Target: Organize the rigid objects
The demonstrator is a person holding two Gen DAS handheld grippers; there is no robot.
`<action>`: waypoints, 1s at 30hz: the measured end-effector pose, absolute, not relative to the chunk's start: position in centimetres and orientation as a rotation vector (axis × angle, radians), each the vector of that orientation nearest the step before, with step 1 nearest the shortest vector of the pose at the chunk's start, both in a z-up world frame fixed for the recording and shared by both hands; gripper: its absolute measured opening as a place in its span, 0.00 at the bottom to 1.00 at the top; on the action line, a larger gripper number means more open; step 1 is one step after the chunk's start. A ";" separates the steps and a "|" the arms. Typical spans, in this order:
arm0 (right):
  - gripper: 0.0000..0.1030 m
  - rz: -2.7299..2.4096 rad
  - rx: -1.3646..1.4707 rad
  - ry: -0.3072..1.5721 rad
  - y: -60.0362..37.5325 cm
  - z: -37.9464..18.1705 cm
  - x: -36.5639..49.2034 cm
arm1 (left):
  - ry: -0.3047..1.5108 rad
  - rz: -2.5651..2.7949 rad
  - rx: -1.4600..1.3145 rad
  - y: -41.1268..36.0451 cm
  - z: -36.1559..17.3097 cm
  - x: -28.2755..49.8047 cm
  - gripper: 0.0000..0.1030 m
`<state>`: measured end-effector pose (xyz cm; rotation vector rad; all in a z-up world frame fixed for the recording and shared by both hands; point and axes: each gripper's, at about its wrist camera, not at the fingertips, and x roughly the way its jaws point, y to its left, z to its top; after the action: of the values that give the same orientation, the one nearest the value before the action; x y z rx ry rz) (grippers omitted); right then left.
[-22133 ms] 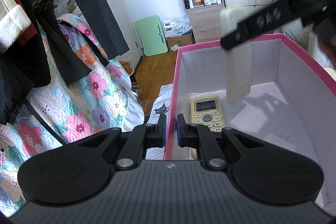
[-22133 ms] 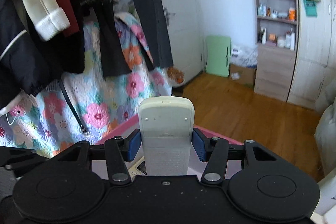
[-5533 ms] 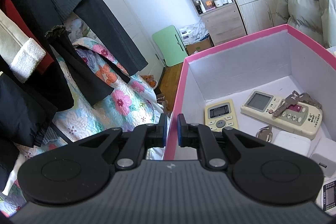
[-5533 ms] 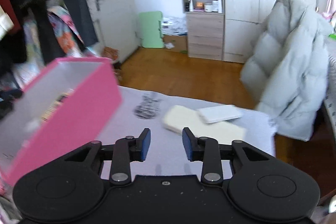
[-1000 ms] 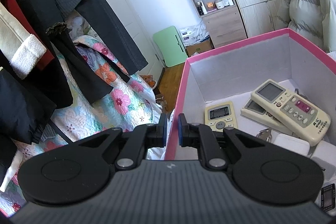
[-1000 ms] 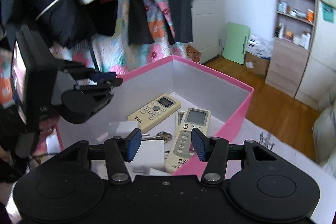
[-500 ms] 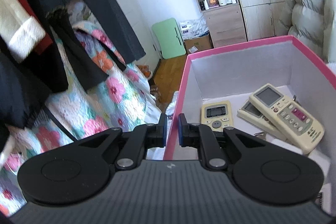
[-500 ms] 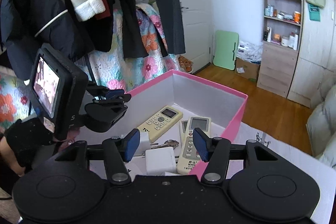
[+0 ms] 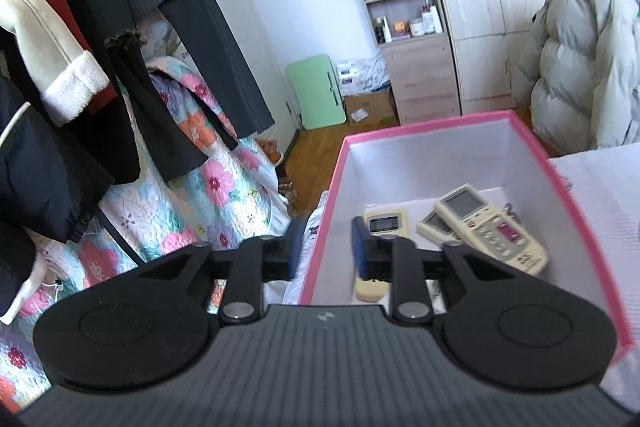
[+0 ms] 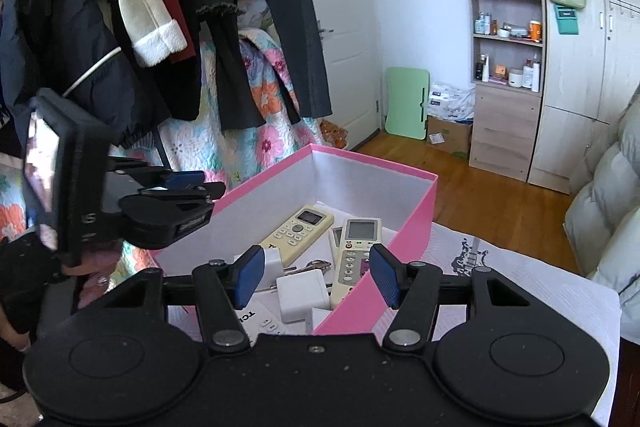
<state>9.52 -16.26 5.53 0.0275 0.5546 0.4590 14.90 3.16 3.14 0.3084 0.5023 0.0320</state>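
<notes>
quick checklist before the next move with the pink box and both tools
1. Left tool free of the pink box: ok; its jaws are opening, the box's left wall between them, pads not pressing.
2. Right tool empty: ok; jaws opening, nothing gripped.
3. Remotes inside the box: ok; cream remote and white remote lie on its floor.
4. White charger and keys in the box: ok.
5. More items left on the table: cannot tell.

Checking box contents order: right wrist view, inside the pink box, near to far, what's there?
White charger block → keys → remote with pink button panel → cream remote → pink box far wall.
</notes>
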 end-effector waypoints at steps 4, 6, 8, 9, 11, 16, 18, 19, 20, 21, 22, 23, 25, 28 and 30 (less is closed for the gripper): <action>0.62 0.436 0.036 0.537 -16.8 5.7 8.2 | 0.495 0.021 0.265 3.0 4.7 12.4 0.41; 0.62 0.427 0.037 0.530 -17.1 5.9 7.6 | 0.488 0.007 0.250 2.9 5.4 11.2 0.42; 0.62 0.415 0.044 0.526 -17.4 6.1 7.0 | 0.479 -0.007 0.236 2.7 5.9 10.3 0.46; 0.63 0.409 0.047 0.522 -17.5 6.2 6.8 | 0.473 -0.014 0.226 2.6 6.2 9.7 0.48; 0.63 0.395 0.050 0.514 -17.8 6.4 6.3 | 0.465 -0.035 0.214 2.4 6.7 8.7 0.54; 0.65 0.346 0.053 0.506 -18.4 6.6 5.2 | 0.459 -0.081 0.201 1.8 7.3 7.2 0.63; 0.66 0.315 0.050 0.504 -18.5 6.6 4.7 | 0.469 -0.104 0.188 1.7 7.4 6.8 0.64; 0.66 0.300 0.050 0.504 -18.7 6.6 4.4 | 0.479 -0.120 0.176 1.7 7.4 6.6 0.64; 0.67 0.285 0.052 0.506 -18.8 6.6 4.2 | 0.488 -0.130 0.167 1.7 7.4 6.4 0.65; 0.67 0.274 0.055 0.509 -18.9 6.6 4.1 | 0.500 -0.140 0.158 1.7 7.3 6.4 0.66; 0.68 0.263 0.061 0.510 -19.0 6.5 3.9 | 0.510 -0.145 0.152 1.7 7.2 6.3 0.66; 0.69 0.252 0.068 0.513 -19.2 6.4 3.7 | 0.518 -0.146 0.151 1.7 7.0 6.3 0.66; 0.69 0.239 0.069 0.519 -19.4 6.3 3.4 | 0.529 -0.145 0.159 1.5 6.8 6.1 0.66; 0.69 0.229 0.062 0.527 -19.5 6.2 3.1 | 0.533 -0.143 0.167 1.4 6.6 5.6 0.75; 0.69 0.215 0.077 0.532 -19.8 6.1 3.0 | 0.533 -0.144 0.167 1.4 6.5 5.3 0.78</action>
<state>2.96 -19.78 6.14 0.0766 0.5316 0.2145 5.34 1.41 6.47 0.1673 0.5333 -0.1439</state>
